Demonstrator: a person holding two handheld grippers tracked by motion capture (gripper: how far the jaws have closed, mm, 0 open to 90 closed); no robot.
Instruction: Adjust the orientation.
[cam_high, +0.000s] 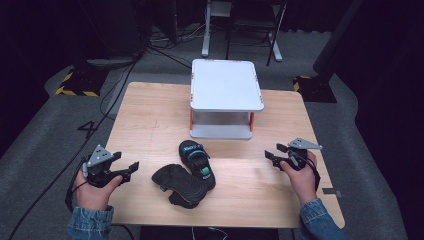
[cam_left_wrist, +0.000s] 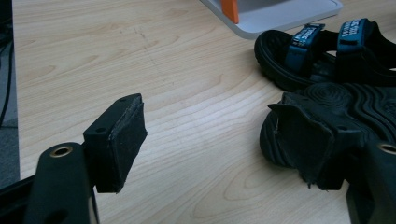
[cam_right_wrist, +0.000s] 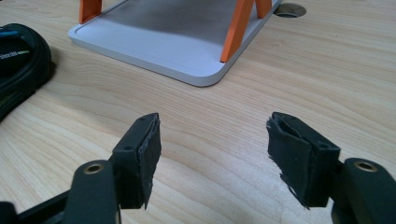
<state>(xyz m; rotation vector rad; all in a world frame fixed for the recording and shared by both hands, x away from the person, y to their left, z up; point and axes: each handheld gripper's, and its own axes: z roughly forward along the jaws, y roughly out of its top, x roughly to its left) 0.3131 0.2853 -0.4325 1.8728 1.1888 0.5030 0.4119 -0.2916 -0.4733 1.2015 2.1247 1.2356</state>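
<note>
Looking down from the high view, we see two sandals at the table's (cam_high: 150, 115) middle: the flipped sandal (cam_high: 177, 184), sole up, and the upright sandal (cam_high: 198, 159) touching it at its 1 o'clock. The left gripper (cam_high: 129, 169) sits at the flipped sandal's 9 o'clock, jaws apart and empty, aimed at it. The right gripper (cam_high: 273, 153) is at 3 o'clock of the pair, well apart, also open and empty. A white shelf (cam_high: 226, 85) stands at 12 o'clock.

In the left gripper view, the flipped sandal (cam_left_wrist: 345, 102) lies just beyond the right-hand jaw at about 2 o'clock — its long axis runs away to the right, the upright sandal (cam_left_wrist: 327, 51) behind it. We judge the left hand nearer, so the reach is its.

In the right gripper view, open jaws frame bare wood; the shelf (cam_right_wrist: 177, 42) is at 12 o'clock and a sandal (cam_right_wrist: 21, 65) at 10 o'clock.
</note>
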